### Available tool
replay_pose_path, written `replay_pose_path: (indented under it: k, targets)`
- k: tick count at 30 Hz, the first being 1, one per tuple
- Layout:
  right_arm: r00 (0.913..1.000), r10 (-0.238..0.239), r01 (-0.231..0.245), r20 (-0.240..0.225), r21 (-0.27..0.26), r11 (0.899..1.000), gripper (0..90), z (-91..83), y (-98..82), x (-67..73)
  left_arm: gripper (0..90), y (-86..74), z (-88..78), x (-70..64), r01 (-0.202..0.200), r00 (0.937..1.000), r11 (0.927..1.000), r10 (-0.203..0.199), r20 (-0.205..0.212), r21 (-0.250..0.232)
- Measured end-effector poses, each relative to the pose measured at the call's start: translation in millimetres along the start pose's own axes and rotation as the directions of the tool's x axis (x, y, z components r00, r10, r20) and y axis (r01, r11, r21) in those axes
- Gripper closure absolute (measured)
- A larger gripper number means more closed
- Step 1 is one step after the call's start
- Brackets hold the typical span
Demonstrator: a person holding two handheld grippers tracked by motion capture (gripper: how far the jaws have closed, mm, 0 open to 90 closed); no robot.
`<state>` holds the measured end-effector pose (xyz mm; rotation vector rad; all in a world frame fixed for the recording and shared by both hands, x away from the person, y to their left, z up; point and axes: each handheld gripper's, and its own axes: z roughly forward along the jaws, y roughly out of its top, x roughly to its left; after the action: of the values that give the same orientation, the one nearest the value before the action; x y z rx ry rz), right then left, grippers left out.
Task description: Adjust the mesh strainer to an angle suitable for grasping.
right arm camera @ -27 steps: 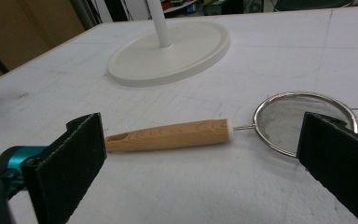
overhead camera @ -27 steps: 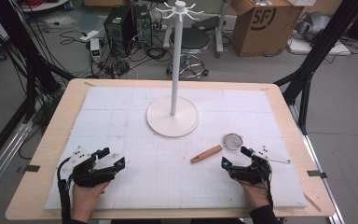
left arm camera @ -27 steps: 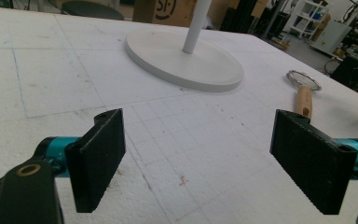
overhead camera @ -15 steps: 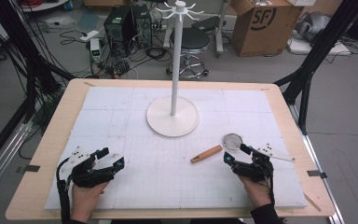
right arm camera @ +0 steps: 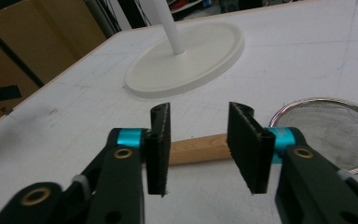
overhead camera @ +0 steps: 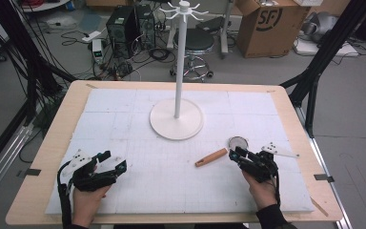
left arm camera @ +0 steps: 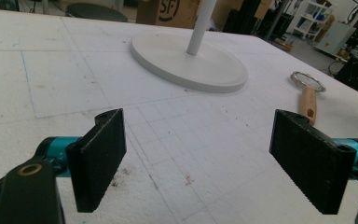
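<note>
1. The table [overhead camera: 38, 157] is a light wooden top almost wholly covered by a white gridded foam mat [overhead camera: 124, 119].
2. A white stand [overhead camera: 177, 119], a tall pole on a round flat base with hooks at its top, sits mid-mat, closer to the far edge than to the near one.
3. The left gripper [overhead camera: 114, 161] hovers low over the mat's near-left corner, in the person's left hand [overhead camera: 86, 200]; in the left gripper view its jaws gape wide with bare mat between them.
4. The right gripper [overhead camera: 235, 154] sits toward the near-right corner, in the right hand [overhead camera: 261, 190]; its jaws stand narrowly apart, straddling the strainer's handle just in front of them, and the pads do not press on it.
5. The small strainer [overhead camera: 219, 153] lies flat right of the stand's base: wooden handle [right arm camera: 200, 148] pointing toward the near-left, round mesh bowl [right arm camera: 331, 133] toward the right edge.
</note>
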<state>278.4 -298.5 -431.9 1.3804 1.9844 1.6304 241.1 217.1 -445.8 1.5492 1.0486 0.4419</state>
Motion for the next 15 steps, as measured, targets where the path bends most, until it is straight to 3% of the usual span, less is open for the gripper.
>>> replay_pose_path:
  k: [5,9,15]
  targets:
    - [0.9996,0.023,-0.023,-0.014,0.018,1.000,73.0,6.3,3.5,-5.3,19.1,1.0,-1.3,-0.9,-0.009,1.0000,0.9999,0.009,0.000,-0.005]
    - [0.9999,0.015,-0.015,-0.007,0.035,0.999,84.9,12.0,9.9,-7.0,19.1,1.0,-1.1,-0.3,-0.010,0.9999,0.9999,0.010,-0.002,-0.002]
    - [0.9987,0.045,-0.044,-0.026,0.038,0.998,87.4,21.0,19.9,-12.2,19.2,1.1,0.0,-2.9,-0.039,0.9992,0.9992,0.039,0.005,0.004]
